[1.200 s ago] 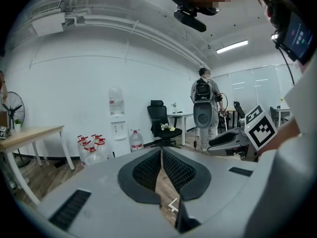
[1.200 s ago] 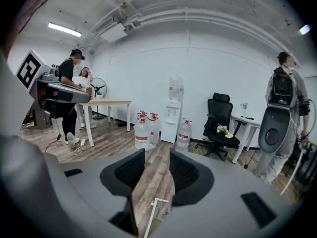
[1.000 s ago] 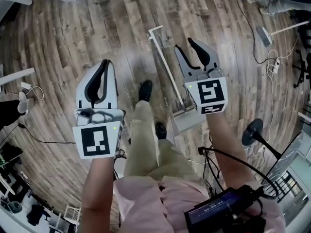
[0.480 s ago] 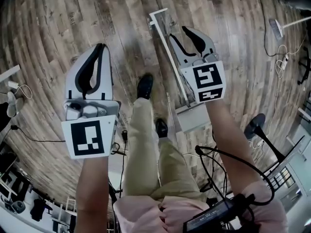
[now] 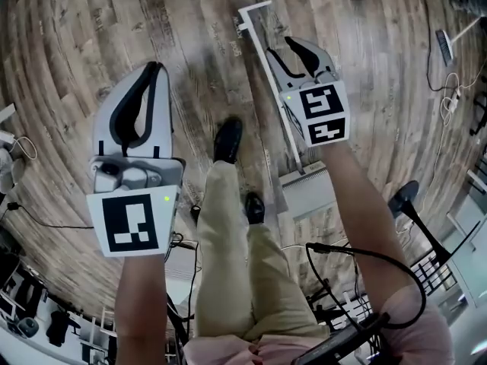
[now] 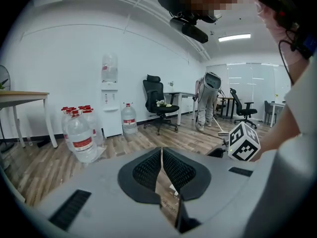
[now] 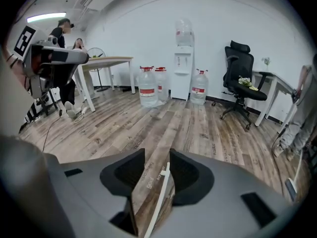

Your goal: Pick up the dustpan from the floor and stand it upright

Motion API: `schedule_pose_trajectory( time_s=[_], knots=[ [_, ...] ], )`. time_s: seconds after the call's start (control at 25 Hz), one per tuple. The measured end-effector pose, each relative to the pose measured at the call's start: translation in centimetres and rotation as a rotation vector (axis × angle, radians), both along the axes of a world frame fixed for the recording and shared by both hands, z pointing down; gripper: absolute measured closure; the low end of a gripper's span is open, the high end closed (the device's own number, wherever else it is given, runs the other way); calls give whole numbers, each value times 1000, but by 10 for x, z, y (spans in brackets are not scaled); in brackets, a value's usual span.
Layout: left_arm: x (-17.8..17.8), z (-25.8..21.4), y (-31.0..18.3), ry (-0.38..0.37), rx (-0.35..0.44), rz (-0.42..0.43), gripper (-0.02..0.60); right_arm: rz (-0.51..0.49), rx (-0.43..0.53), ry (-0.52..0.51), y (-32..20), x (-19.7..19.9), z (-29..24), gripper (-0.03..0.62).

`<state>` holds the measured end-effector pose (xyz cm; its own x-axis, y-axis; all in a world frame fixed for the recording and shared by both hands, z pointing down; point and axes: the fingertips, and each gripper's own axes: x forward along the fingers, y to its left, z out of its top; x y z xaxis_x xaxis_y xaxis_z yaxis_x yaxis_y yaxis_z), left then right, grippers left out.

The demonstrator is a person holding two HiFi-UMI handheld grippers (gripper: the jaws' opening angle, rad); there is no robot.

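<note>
The dustpan lies flat on the wood floor, with its grey pan [image 5: 316, 192] near my right forearm. Its long white handle [image 5: 262, 40] runs away from me to a crossbar end. My right gripper [image 5: 280, 46] hovers open above the upper part of the handle. In the right gripper view the handle [image 7: 157, 197] shows on the floor through the gap of the right gripper [image 7: 157, 165], untouched. My left gripper [image 5: 156, 67] hangs to the left over bare floor, away from the dustpan. In the left gripper view the left gripper [image 6: 162, 155] is shut with nothing held.
The person's legs and black shoes [image 5: 227, 139] stand between the grippers, just left of the handle. Cables [image 5: 449, 97] and a round black stand base [image 5: 399, 200] lie to the right. Water bottles [image 7: 148, 86], a dispenser [image 7: 183, 58], a table [image 7: 106, 63] and an office chair [image 7: 237, 83] line the wall.
My right gripper has moved forward along the handle, from near the pan toward its far end, still open. The left gripper stays shut in about the same place.
</note>
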<state>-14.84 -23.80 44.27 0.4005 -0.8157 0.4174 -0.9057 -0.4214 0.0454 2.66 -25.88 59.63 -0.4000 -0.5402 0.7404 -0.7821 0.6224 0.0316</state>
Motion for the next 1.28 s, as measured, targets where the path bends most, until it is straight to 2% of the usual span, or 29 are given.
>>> schedule_pose_trajectory(
  time_s=[0.44,1.28],
  knots=[
    [5,59,-16,6,11,31,559,-11,-81,42,-12,-2,107,438],
    [1,140,-19,10,-32,53,558,-21,-189,147,-23,5,243,438]
  ],
)
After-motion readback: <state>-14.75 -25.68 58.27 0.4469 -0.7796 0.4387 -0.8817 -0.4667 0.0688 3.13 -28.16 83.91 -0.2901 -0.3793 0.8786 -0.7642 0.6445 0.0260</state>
